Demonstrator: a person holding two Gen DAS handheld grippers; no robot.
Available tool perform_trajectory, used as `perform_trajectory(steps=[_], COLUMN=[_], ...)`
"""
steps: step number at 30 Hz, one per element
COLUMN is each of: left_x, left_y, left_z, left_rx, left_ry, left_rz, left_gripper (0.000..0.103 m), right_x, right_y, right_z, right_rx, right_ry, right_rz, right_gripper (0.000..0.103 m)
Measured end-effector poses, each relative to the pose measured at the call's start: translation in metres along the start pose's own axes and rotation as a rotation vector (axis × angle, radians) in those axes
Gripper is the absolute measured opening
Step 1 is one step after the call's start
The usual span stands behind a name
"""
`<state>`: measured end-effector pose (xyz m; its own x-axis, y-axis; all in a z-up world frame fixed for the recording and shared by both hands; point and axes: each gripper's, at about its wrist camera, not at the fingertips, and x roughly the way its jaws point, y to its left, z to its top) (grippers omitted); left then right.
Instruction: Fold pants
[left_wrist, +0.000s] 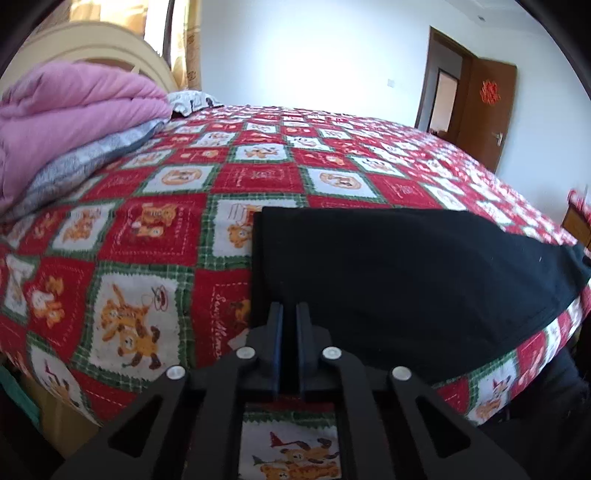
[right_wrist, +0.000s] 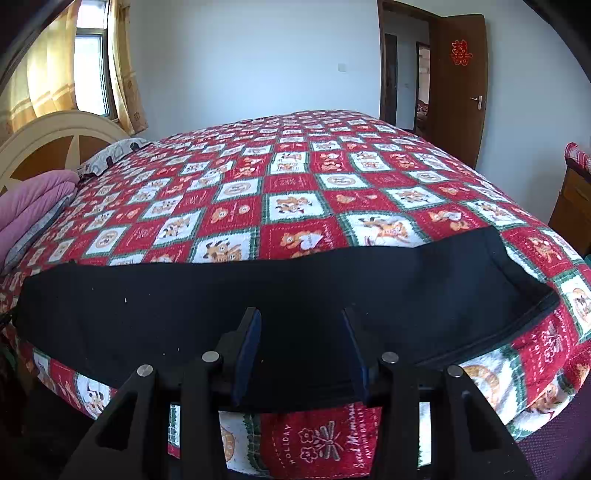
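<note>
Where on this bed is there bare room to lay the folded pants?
The bedspread lies bare from the far edge of the black pants to the far side by the door. The headboard end is crowded: pink quilt, patterned pillow. The pants fill the near edge.

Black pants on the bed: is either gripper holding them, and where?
The left gripper is shut at the black fabric pants' near corner. The right gripper is open.

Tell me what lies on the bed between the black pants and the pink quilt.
Only bare red patchwork bedspread separates the black fabric pants from the folded pink quilt; the left wrist view shows that stretch best.
</note>
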<state>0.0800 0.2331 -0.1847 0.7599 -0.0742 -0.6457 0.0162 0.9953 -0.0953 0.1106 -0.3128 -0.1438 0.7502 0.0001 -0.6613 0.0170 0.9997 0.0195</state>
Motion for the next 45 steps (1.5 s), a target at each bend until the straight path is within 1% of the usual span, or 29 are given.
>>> perform_trajectory(steps=[3,6,9,10,11,13,15,16,17,18,20,21,22,24,26,28,31,32,36,39,45], left_x=[-0.007,-0.016,-0.006,-0.003,0.002,0.001,-0.004,-0.007,-0.007,-0.005,0.002,0.004,0.004,0.002,0.002,0.002,0.001,0.001,0.001,0.0,0.002], left_y=[0.007,0.022,0.028,0.026,0.022,0.022,0.026,0.026,0.022,0.018,0.01,0.008,0.009,0.016,0.021,0.021,0.021,0.022,0.023,0.025,0.026], left_z=[0.008,0.015,0.009,0.006,0.002,0.003,0.007,0.009,0.009,0.007,0.002,0.0,-0.001,0.0,-0.001,-0.002,-0.003,-0.003,-0.003,-0.004,-0.004], left_rx=[-0.024,-0.054,-0.063,-0.06,-0.04,-0.023,-0.038,-0.031,-0.008,0.013,0.052,0.061,0.061,0.028,0.001,-0.002,-0.005,-0.006,-0.022,-0.042,-0.047], left_ry=[-0.004,-0.021,0.012,0.023,0.034,0.031,0.008,-0.01,-0.016,-0.012,0.006,0.002,-0.005,-0.007,-0.009,-0.015,-0.02,-0.02,-0.018,-0.017,-0.021], left_rz=[-0.015,-0.001,-0.002,-0.006,0.005,0.012,0.005,-0.004,0.005,0.019,0.036,0.046,0.047,0.022,0.001,-0.006,-0.011,-0.012,-0.024,-0.038,-0.049], left_gripper=[0.006,0.006,0.006,0.006,0.006,0.006,0.007,0.008,0.008,0.008,0.008,0.008,0.008,0.009,0.009,0.009,0.009,0.009,0.009,0.009,0.009], right_x=[0.003,-0.001,0.001,0.004,0.005,0.006,0.003,0.001,0.0,0.001,0.001,0.001,0.0,-0.002,0.0,0.001,0.0,0.0,0.005,0.013,0.031], right_y=[0.003,0.005,0.004,0.005,0.007,0.018,0.035,0.047,0.059,0.071,0.104,0.121,0.137,0.164,0.183,0.202,0.225,0.237,0.272,0.289,0.308], right_z=[-0.003,-0.004,-0.005,-0.006,-0.007,-0.01,-0.014,-0.017,-0.02,-0.024,-0.037,-0.044,-0.053,-0.068,-0.076,-0.081,-0.083,-0.084,-0.086,-0.086,-0.08], right_rx=[-0.006,-0.026,-0.028,-0.029,-0.035,-0.07,-0.133,-0.17,-0.203,-0.239,-0.358,-0.427,-0.493,-0.606,-0.671,-0.718,-0.759,-0.777,-0.813,-0.817,-0.78], right_ry=[0.014,-0.01,-0.002,0.012,0.022,0.028,0.019,0.013,0.011,0.014,0.023,0.025,0.021,-0.002,-0.011,-0.022,-0.052,-0.06,-0.055,-0.037,-0.014], right_rz=[0.005,-0.013,-0.017,-0.009,-0.001,0.019,0.041,0.065,0.093,0.121,0.176,0.193,0.211,0.226,0.221,0.239,0.267,0.293,0.357,0.392,0.394], right_gripper=[0.046,0.046,0.046,0.046,0.046,0.046,0.046,0.046,0.048,0.054,0.054,0.054,0.054,0.054,0.054,0.054,0.054,0.054,0.054,0.054,0.053])
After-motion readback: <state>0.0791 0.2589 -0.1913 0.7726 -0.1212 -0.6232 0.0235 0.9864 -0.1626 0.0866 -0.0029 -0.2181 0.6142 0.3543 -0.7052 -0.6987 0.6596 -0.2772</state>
